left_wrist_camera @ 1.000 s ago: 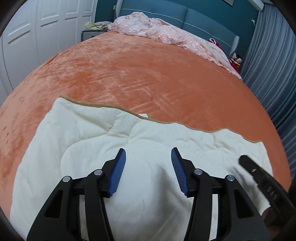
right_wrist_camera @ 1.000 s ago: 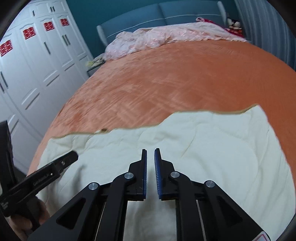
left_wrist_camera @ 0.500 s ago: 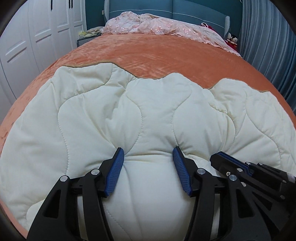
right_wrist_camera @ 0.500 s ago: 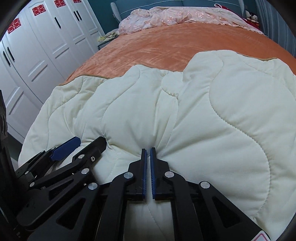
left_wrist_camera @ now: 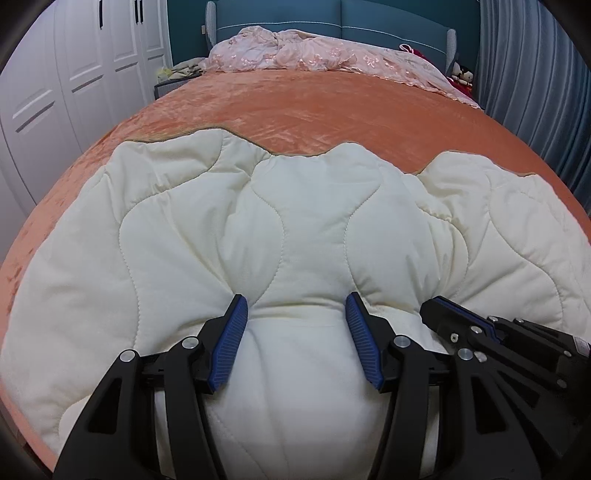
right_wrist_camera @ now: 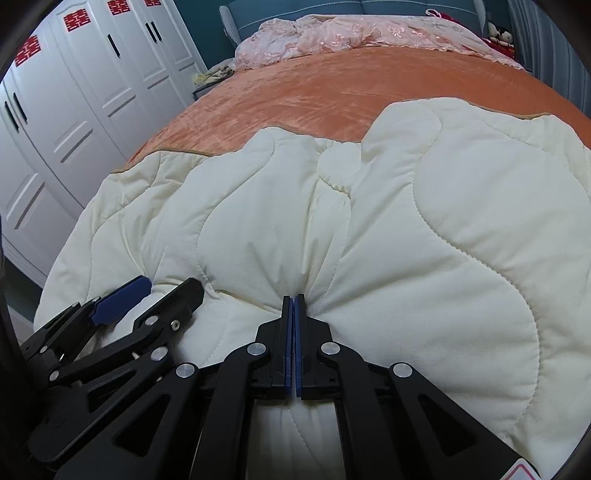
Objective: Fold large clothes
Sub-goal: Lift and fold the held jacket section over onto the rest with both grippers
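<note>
A cream quilted comforter [left_wrist_camera: 310, 221] lies folded on the orange bedspread [left_wrist_camera: 317, 110], and also fills the right wrist view [right_wrist_camera: 424, 229]. My left gripper [left_wrist_camera: 295, 306] is open, its blue pads pressed down astride a bulge of the quilt near its front edge. My right gripper [right_wrist_camera: 294, 299] is shut on a pinch of the quilt, close beside the left one; it shows at lower right in the left wrist view [left_wrist_camera: 443, 306]. The left gripper shows at lower left in the right wrist view [right_wrist_camera: 159, 291].
A crumpled pink bedcover [left_wrist_camera: 325, 55] lies at the head of the bed against a teal headboard [left_wrist_camera: 332, 14]. White wardrobes [right_wrist_camera: 74, 110] stand along the left. Grey-blue curtains [left_wrist_camera: 535, 74] hang on the right. Orange bedspread lies bare beyond the quilt.
Both grippers came down low onto the quilt's near edge and drew together. The quilt now bunches up around them. The right stays shut, the left stays open.
</note>
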`<act>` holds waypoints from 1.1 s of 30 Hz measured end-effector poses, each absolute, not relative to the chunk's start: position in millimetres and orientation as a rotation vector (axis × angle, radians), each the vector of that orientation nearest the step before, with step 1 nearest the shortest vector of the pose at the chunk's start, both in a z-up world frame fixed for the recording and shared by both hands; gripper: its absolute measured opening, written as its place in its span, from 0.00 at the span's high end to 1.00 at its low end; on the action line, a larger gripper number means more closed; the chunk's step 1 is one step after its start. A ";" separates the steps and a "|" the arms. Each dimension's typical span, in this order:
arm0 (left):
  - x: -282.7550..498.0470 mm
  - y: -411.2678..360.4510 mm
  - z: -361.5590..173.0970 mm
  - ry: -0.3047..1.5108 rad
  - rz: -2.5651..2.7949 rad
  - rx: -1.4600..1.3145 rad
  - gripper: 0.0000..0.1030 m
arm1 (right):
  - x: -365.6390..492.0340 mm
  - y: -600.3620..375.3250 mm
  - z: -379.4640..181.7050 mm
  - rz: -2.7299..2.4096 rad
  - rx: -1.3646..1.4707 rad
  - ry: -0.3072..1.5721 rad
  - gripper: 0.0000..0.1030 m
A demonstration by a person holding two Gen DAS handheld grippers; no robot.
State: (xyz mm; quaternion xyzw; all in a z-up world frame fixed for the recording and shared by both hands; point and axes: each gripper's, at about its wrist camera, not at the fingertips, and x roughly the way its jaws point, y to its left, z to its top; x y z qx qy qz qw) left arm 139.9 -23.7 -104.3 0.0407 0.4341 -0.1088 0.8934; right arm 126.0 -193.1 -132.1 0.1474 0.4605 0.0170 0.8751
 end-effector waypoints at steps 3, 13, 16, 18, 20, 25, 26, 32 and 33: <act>115.1 2.7 -80.3 0.926 -0.243 -0.023 0.43 | 117.4 -189.3 -111.6 0.021 0.336 1.000 0.99; 64.2 160.3 -81.9 1.050 -0.021 -0.390 0.30 | 78.0 -138.4 -109.1 0.055 0.263 1.073 0.93; 73.2 174.7 -100.5 1.104 -0.063 -0.541 0.30 | 82.9 -136.7 -115.0 0.041 0.241 1.096 0.93; 83.5 176.8 -112.9 1.125 -0.083 -0.627 0.28 | 85.7 -136.1 -117.6 0.033 0.222 1.093 0.94; 91.3 175.1 -117.3 1.111 -0.097 -0.679 0.28 | 86.2 -133.9 -118.3 0.032 0.200 1.091 0.94; 97.9 152.9 -90.0 1.085 -0.125 -0.598 0.70 | 77.6 -142.7 -105.1 0.042 0.255 1.093 0.94; 95.4 147.4 -77.3 1.061 -0.134 -0.549 0.76 | 71.9 -145.4 -99.9 0.039 0.277 1.090 0.94; 74.5 100.9 -5.9 0.926 -0.246 -0.357 0.82 | 45.5 -146.0 -101.2 0.048 0.226 1.113 0.94; 71.9 87.1 5.9 0.904 -0.277 -0.324 0.82 | 44.5 -145.9 -105.2 0.049 0.222 1.111 0.94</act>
